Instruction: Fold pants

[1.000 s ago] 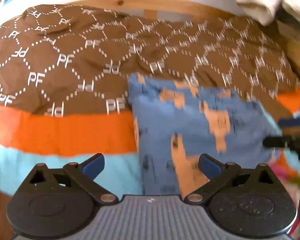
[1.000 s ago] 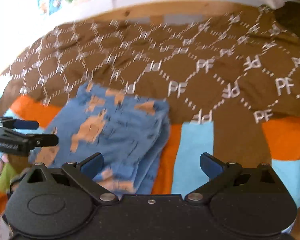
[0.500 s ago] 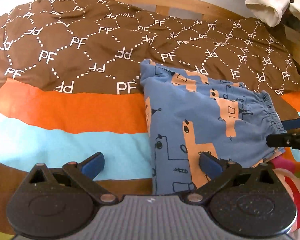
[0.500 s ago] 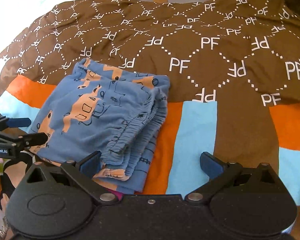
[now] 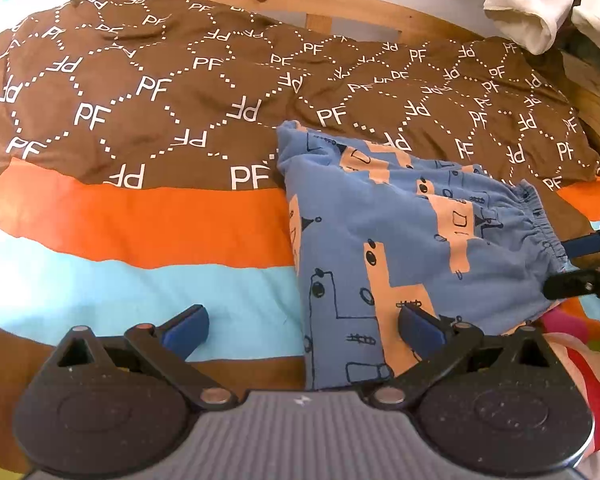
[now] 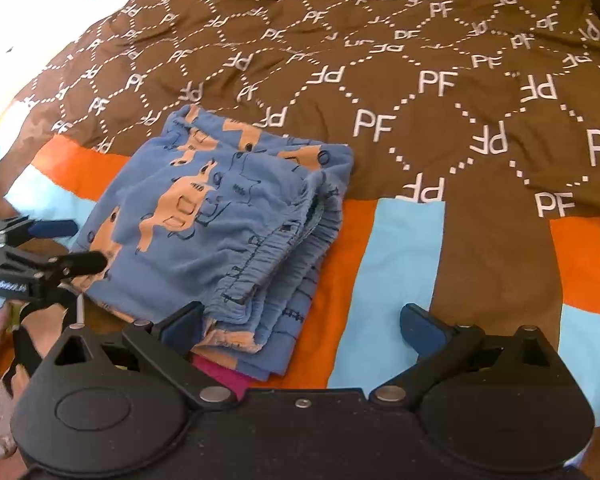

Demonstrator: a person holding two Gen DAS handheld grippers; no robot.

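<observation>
Brown patterned bedspread (image 5: 148,112) carries the folded pants (image 5: 400,240), lying between both grippers; left gripper (image 5: 302,326) and right gripper (image 6: 300,322) have jaws wide, holding nothing.

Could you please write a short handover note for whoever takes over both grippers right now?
Left gripper: open, holding nothing, low over the near left edge of the pants.
Right gripper: open, holding nothing, its left finger by the elastic waistband.
Pants: lie folded in a layered stack on the striped bedspread, waistband towards the right gripper.
Done: the folding looks finished.
Left: probably only backing both grippers away or tidying edges.
</observation>
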